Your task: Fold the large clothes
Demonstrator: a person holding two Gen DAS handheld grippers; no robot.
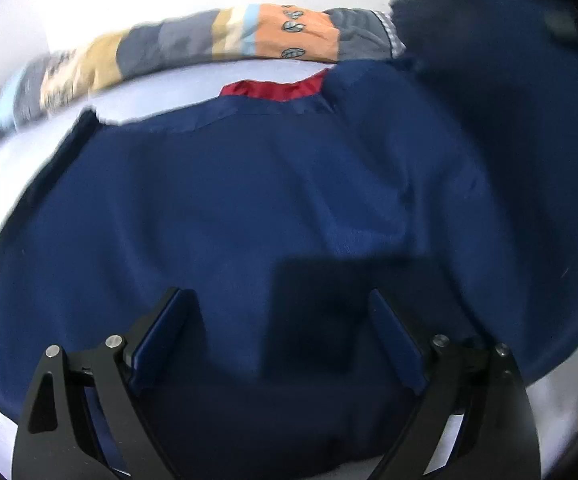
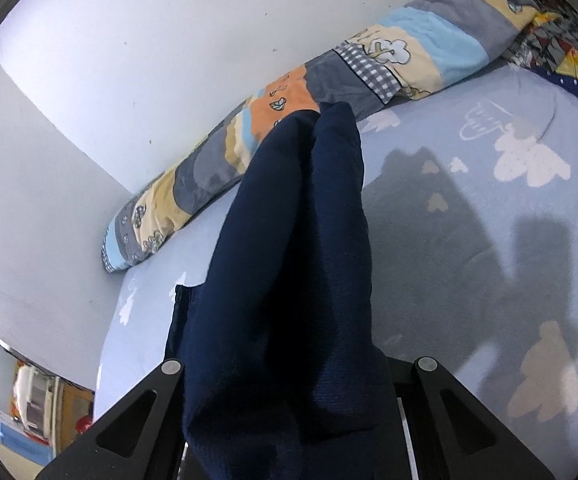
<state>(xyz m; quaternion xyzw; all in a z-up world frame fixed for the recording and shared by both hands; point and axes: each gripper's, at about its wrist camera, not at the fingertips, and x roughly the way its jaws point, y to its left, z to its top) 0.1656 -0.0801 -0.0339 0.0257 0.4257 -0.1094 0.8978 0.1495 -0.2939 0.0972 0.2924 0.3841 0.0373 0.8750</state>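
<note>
Navy garment (image 1: 249, 200) on bed; right gripper (image 2: 285, 380) clamps it (left gripper (image 1: 277, 320) gaping).

We count one navy garment (image 1: 249, 200), spread across the centre of the left wrist view, with one red lining patch (image 1: 277, 89) at 12 o'clock. One patchwork bolster (image 2: 289, 120) runs from 8 to 1 o'clock in the right wrist view. One light-blue sheet (image 2: 469, 240) at 3 o'clock. Two grippers: left gripper (image 1: 277, 300), right gripper (image 2: 289, 364), one per view.
</note>
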